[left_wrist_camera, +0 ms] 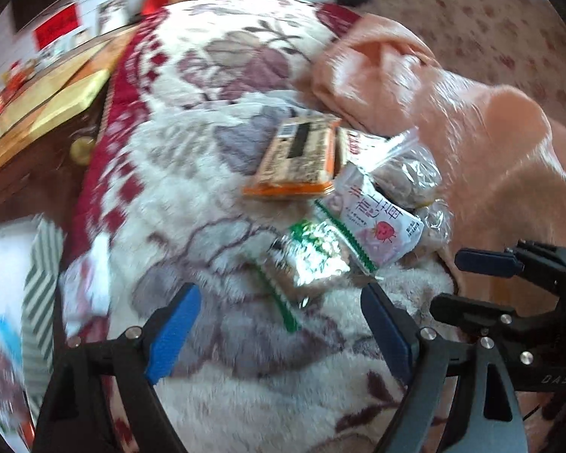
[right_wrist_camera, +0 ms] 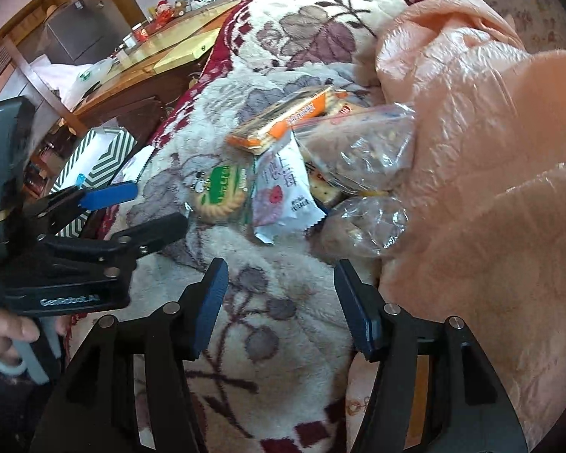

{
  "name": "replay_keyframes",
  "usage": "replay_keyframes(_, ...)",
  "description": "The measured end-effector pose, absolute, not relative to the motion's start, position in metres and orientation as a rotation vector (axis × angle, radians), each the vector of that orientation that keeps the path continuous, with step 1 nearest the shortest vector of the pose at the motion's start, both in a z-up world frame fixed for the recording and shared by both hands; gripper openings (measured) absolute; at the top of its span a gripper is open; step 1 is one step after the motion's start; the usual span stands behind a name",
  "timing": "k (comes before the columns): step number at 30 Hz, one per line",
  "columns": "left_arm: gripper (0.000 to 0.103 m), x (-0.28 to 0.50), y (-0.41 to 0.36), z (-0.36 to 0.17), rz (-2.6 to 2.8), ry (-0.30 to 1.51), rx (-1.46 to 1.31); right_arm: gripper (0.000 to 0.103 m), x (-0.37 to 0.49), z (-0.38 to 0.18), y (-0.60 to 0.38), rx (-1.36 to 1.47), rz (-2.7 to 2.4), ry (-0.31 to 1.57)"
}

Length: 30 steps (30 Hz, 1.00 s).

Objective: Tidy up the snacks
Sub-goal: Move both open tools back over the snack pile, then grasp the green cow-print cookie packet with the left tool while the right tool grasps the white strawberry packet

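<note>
Both jaws stand wide and empty over the blanket (right_wrist_camera: 283, 264), the snack pile (right_wrist_camera: 305, 166) just ahead of them: light, crinkly, slippery packets holding brittle biscuits, so pinch the green packet (left_wrist_camera: 313, 260) by its sealed edge, judging by looks.

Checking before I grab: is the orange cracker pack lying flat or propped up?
Propped up. The orange cracker pack tilts, its far end resting on other snacks beside the clear plastic bag, its near end down on the floral blanket.

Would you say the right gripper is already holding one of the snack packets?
No, the right gripper stands open over bare floral blanket, short of the white strawberry packet.
</note>
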<state>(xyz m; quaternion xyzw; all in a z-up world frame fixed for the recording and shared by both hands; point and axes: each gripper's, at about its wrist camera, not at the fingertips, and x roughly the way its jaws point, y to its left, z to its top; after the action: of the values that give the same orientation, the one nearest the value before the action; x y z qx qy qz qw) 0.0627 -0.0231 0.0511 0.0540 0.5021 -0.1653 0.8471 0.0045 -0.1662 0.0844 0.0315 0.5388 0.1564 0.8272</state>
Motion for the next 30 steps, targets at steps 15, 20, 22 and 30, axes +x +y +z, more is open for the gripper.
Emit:
replay_keyframes(15,0.069,0.089,-0.052,0.026,-0.564,1.092,0.301,0.059,0.014,0.076,-0.168,0.045,0.312,1.156)
replay_keyframes(20,0.057,0.087,-0.048,0.027,-0.551,1.072,0.299,0.059,0.032,0.080,-0.161,-0.028,0.304,1.147)
replay_keyframes(22,0.057,0.086,-0.043,0.029,-0.533,1.069,0.274,0.059,0.039,0.082,-0.159,-0.045,0.304,1.143)
replay_keyframes(30,0.056,0.069,-0.009,0.042,-0.410,1.084,0.144,0.059,0.053,0.073,-0.134,-0.185,0.348,1.150)
